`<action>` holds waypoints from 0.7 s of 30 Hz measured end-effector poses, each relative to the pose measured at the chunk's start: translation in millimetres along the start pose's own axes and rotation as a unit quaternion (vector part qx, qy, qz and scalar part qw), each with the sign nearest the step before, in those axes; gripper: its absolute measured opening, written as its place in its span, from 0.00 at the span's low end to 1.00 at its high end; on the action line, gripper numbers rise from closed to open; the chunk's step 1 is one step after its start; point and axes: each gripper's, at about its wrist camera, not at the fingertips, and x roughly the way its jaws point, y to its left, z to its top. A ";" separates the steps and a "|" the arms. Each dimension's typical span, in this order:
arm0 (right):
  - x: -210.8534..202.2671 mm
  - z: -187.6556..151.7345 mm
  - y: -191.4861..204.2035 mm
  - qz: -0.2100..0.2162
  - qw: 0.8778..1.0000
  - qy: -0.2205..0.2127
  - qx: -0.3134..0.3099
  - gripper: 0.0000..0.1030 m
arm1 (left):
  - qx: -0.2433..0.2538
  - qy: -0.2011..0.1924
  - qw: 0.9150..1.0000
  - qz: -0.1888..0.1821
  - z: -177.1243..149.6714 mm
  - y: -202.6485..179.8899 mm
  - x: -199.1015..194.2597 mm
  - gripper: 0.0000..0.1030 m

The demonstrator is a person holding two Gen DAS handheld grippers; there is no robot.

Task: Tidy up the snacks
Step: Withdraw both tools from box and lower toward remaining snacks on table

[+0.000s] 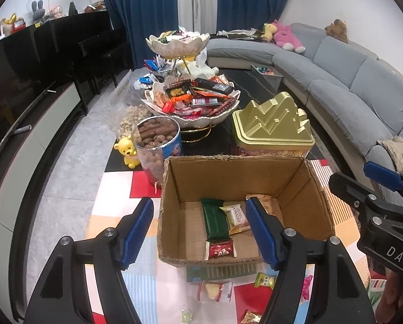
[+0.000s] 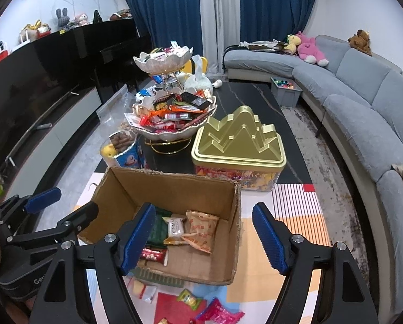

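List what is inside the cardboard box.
The cardboard box holds a dark green bar, a white Denmark-style packet, an orange-printed packet and a small red wrapper. The right gripper's finger covers part of the floor in one view.

The cardboard box (image 1: pixel 239 178) gapes open from above (walls all round), gold tin (image 1: pixel 273 124) crowding behind.
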 end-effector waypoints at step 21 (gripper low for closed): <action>-43.5 -23.3 -1.2 -0.012 1.000 -0.019 -0.001 0.73 | 0.006 -0.021 1.000 0.012 -22.5 -1.0 -45.4 0.70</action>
